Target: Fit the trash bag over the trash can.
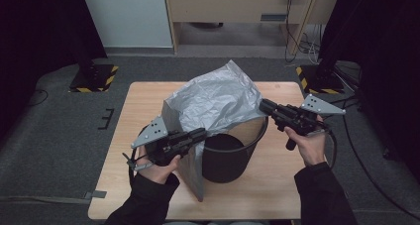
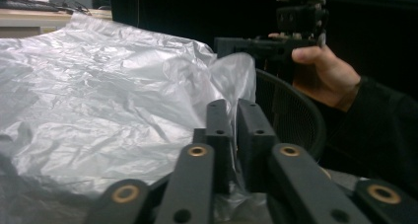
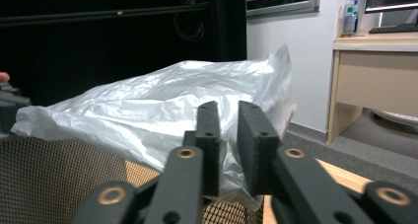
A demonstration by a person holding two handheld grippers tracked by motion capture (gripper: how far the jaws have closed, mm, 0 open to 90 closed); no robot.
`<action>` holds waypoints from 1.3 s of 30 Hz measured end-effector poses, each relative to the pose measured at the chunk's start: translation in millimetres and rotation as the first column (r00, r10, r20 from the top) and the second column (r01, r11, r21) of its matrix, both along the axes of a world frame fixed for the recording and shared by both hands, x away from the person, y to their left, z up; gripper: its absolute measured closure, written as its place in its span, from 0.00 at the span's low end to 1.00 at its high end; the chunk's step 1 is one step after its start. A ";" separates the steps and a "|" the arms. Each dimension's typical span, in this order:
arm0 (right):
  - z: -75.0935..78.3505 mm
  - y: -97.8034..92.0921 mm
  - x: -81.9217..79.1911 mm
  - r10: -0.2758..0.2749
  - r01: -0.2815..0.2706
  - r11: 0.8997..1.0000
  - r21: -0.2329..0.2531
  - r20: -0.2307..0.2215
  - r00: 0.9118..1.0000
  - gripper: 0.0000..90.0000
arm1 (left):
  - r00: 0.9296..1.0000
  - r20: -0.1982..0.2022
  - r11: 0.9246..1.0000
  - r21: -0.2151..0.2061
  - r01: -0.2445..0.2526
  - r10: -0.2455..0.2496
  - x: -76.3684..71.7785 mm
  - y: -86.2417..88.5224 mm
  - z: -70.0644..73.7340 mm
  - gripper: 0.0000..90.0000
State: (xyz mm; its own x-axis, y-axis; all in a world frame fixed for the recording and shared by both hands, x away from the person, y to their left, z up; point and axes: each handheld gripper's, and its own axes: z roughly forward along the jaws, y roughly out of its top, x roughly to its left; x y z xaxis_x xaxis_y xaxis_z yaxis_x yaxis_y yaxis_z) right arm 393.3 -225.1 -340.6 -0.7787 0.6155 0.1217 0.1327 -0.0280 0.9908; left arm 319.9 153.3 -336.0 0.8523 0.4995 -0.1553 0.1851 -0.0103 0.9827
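Your forearms come in at the bottom of the high view, each hand carrying a tool. Your left tool (image 1: 200, 134) has its jaws narrowed onto the near-left edge of the silver bin liner (image 1: 213, 103); in the left gripper view the film bunches between them. Your right tool (image 1: 264, 106) pinches the liner's far-right edge the same way, jaws nearly closed with plastic caught in the gap.

The liner is stretched above the black mesh wastebasket (image 1: 233, 155), which stands upright near the middle of the table (image 1: 143, 106). Its long axis runs diagonally from your left tool up to the right one, and a tail hangs down the basket's left side to the table.

You look to be mid-way through lining the basket: the bag is spread but not yet seated. Next you'd need to find the mouth, open it over the rim (image 1: 260, 133), and lower both edges evenly so the film doesn't slip free.
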 end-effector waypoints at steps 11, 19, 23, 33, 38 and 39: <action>3.1 -4.7 -9.4 0.041 -0.040 0.998 -0.048 0.016 0.999 0.98 | 0.933 -0.075 0.927 -0.115 -0.358 0.351 23.2 34.5 -1.2 0.50; 6.3 -7.5 -11.2 0.009 -0.009 1.000 -0.017 -0.007 1.000 0.79 | 0.926 -0.126 0.928 -0.073 -0.366 0.355 35.8 25.9 -15.8 0.51; 18.0 -9.8 -6.8 -0.047 0.046 0.998 0.051 0.010 0.999 0.58 | 0.929 -0.098 0.930 -0.056 -0.364 0.357 33.5 23.1 -14.8 0.51; 64.3 11.7 17.6 -0.128 0.122 0.982 0.143 0.037 0.991 0.28 | 0.932 -0.060 0.933 -0.038 -0.359 0.357 28.8 20.5 -15.0 0.48; 81.6 36.0 27.6 -0.124 0.117 0.985 0.123 0.050 0.991 0.26 | 0.933 -0.051 0.933 -0.036 -0.357 0.355 28.3 20.6 -15.3 0.47; 85.3 41.1 29.2 -0.124 0.117 0.986 0.119 0.050 0.991 0.25 | 0.933 -0.050 0.933 -0.036 -0.357 0.355 28.3 20.7 -15.3 0.47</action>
